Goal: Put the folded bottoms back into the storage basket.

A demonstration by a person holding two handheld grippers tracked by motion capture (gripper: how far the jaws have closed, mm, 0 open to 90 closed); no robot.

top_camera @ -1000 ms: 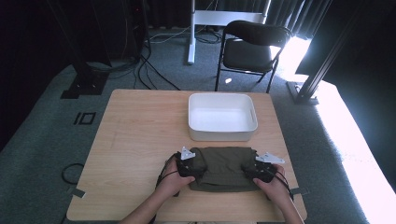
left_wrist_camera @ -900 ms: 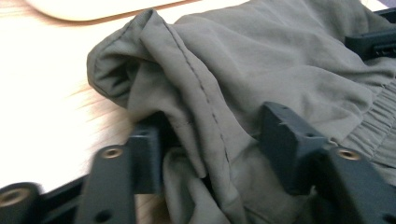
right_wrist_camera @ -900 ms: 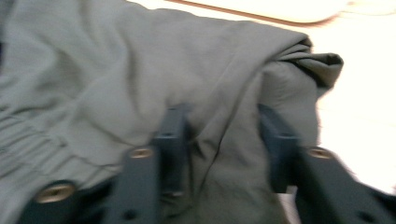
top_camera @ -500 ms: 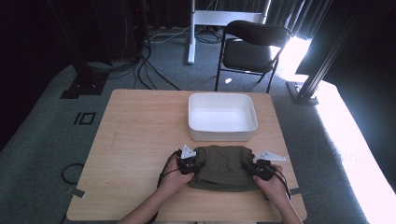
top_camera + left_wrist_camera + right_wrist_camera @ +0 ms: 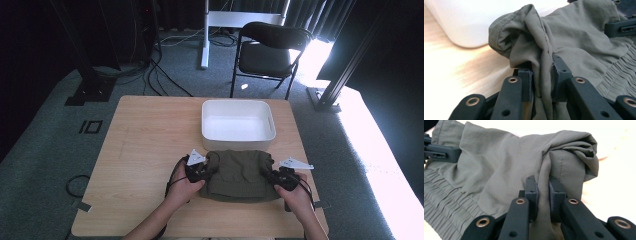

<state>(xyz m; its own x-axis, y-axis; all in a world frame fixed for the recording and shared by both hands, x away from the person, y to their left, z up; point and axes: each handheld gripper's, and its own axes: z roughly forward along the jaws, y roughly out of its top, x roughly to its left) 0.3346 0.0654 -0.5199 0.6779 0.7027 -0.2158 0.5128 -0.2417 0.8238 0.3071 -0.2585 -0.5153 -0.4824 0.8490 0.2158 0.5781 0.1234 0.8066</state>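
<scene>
You've got both the left gripper (image 5: 204,172) and right gripper (image 5: 276,178) clamped on bunched side edges of the soft, limp olive-green elastic-waist fabric garment (image 5: 241,175), which will sag between your grips, so keep hold there, just short of the white rectangular plastic tub (image 5: 238,125).

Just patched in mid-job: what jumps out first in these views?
The olive-green garment lies bunched at the near middle of the wooden table, pinched at both ends. The left gripper and the right gripper have each just closed on a fold of its cloth. Right behind it stands an empty white tub, with a black folding chair on the floor beyond the table.
</scene>
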